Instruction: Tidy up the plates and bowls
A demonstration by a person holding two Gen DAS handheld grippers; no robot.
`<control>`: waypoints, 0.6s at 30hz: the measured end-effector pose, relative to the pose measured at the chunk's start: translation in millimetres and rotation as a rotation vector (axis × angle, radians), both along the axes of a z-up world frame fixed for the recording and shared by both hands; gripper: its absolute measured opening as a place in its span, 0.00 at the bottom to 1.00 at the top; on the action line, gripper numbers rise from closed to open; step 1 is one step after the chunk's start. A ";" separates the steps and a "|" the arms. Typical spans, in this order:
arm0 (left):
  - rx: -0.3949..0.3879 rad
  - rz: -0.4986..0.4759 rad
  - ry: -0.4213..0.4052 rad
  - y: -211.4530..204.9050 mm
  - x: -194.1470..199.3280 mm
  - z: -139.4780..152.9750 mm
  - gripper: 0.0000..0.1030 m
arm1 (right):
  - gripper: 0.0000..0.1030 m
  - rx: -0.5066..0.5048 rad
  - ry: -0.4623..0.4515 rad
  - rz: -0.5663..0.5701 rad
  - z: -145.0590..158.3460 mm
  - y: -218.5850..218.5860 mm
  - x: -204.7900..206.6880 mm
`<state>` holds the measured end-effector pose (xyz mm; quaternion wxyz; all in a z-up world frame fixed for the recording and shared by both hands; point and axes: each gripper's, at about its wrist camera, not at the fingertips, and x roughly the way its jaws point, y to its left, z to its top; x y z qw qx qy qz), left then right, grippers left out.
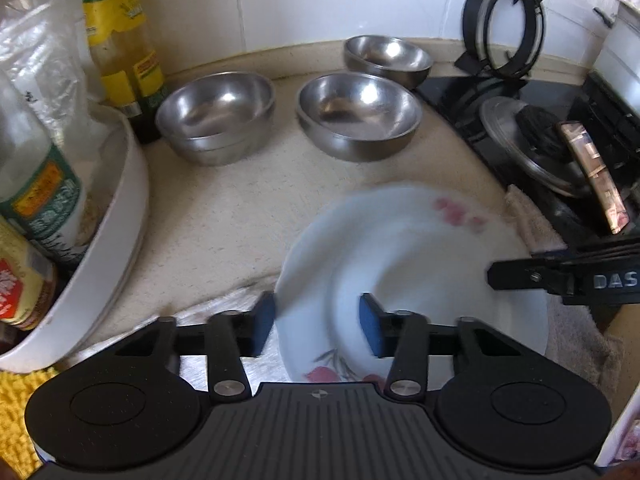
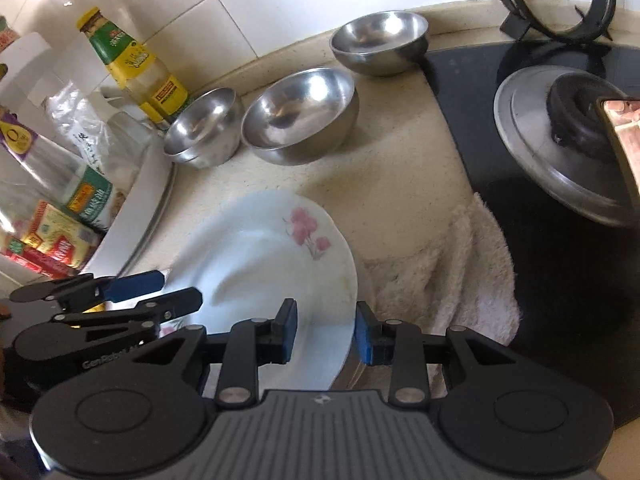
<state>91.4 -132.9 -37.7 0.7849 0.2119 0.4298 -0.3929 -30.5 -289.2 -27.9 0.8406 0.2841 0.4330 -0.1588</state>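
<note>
Plate point(image 2: 260, 256): one | steel bowls point(image 1: 358, 114): three spots | both tools straddle plate rim, grip unclear

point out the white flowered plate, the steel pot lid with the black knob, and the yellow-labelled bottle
white flowered ceramic plate point(image 2: 256, 256), right wrist view, bare centre
steel pot lid with black knob point(image 2: 532, 136), right wrist view, metal rim area
yellow-labelled glass bottle point(image 1: 120, 40), left wrist view, upper label

White tiled wall point(image 1: 320, 0), beige countertop point(image 1: 224, 208)

White flowered plate point(image 2: 260, 256) tilted over towel; three steel bowls point(image 1: 358, 114) upright behind on counter.
</note>
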 end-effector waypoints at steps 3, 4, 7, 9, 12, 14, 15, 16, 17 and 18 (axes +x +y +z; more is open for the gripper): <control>-0.007 0.008 -0.044 -0.2 -0.4 9.4 0.48 | 0.50 -0.216 -0.011 0.014 11.5 7.1 2.1; -0.015 0.015 -0.053 1.1 -0.1 12.7 0.48 | 0.50 -0.226 -0.024 0.010 13.1 5.5 0.8; -0.020 0.028 -0.066 3.6 -2.4 18.7 0.49 | 0.50 -0.183 -0.040 0.003 10.7 -1.3 -4.2; -0.013 0.034 -0.072 4.6 -5.3 19.6 0.50 | 0.50 -0.162 -0.040 0.009 8.0 -3.0 -7.2; 0.004 0.044 -0.078 4.0 -9.2 20.6 0.52 | 0.50 -0.148 -0.050 0.022 9.6 -2.5 -8.9; 0.005 0.047 -0.084 2.9 -12.2 23.7 0.55 | 0.50 -0.143 -0.064 0.030 10.5 -3.5 -10.9; 0.005 0.048 -0.091 2.2 -14.0 25.7 0.57 | 0.50 -0.136 -0.065 0.035 9.8 -3.3 -10.5; 0.008 0.048 -0.103 1.1 -15.8 27.4 0.59 | 0.50 -0.125 -0.067 0.037 9.5 -4.5 -10.5; 0.013 0.051 -0.116 0.1 -17.6 28.8 0.62 | 0.50 -0.116 -0.071 0.042 9.4 -5.2 -10.6; 0.019 0.057 -0.126 -1.4 -19.0 30.4 0.62 | 0.50 -0.111 -0.072 0.052 10.3 -6.1 -10.5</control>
